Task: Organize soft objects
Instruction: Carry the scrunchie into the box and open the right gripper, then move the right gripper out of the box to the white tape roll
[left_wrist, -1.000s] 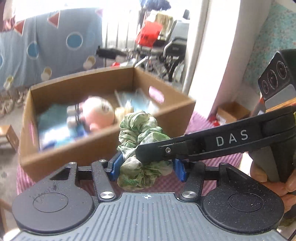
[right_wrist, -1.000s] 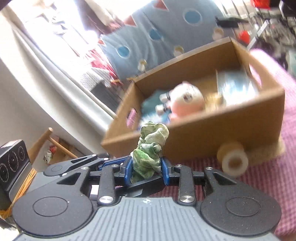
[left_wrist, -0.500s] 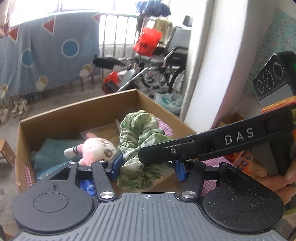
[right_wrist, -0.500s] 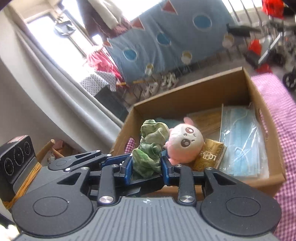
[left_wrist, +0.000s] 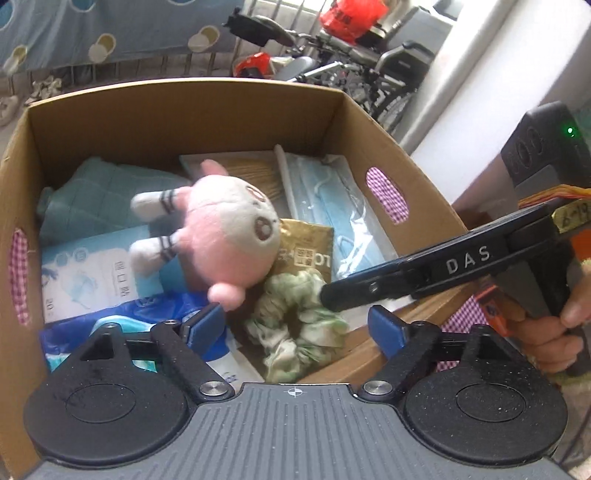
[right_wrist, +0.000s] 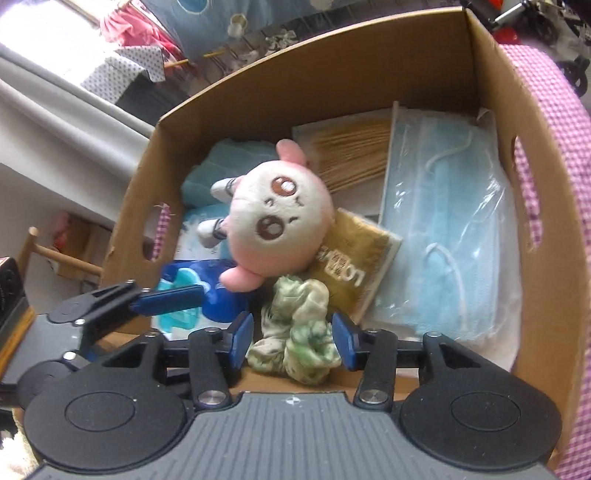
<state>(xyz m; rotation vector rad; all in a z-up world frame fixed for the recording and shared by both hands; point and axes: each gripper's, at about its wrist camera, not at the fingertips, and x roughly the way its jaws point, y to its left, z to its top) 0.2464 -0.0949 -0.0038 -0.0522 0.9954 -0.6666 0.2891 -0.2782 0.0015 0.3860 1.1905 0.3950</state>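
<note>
Scrunchie, green, lies in cardboard box by front wall, just under pink plush. Left gripper and right gripper fingers opening, pads off cloth. Lift both straight up, clear of plush, so nothing snags.

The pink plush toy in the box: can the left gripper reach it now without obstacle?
Probably yes. The pink plush toy lies on top, uncovered, just beyond the left gripper, whose jaws are opening. The green scrunchie between them sits beside the toy.
</note>
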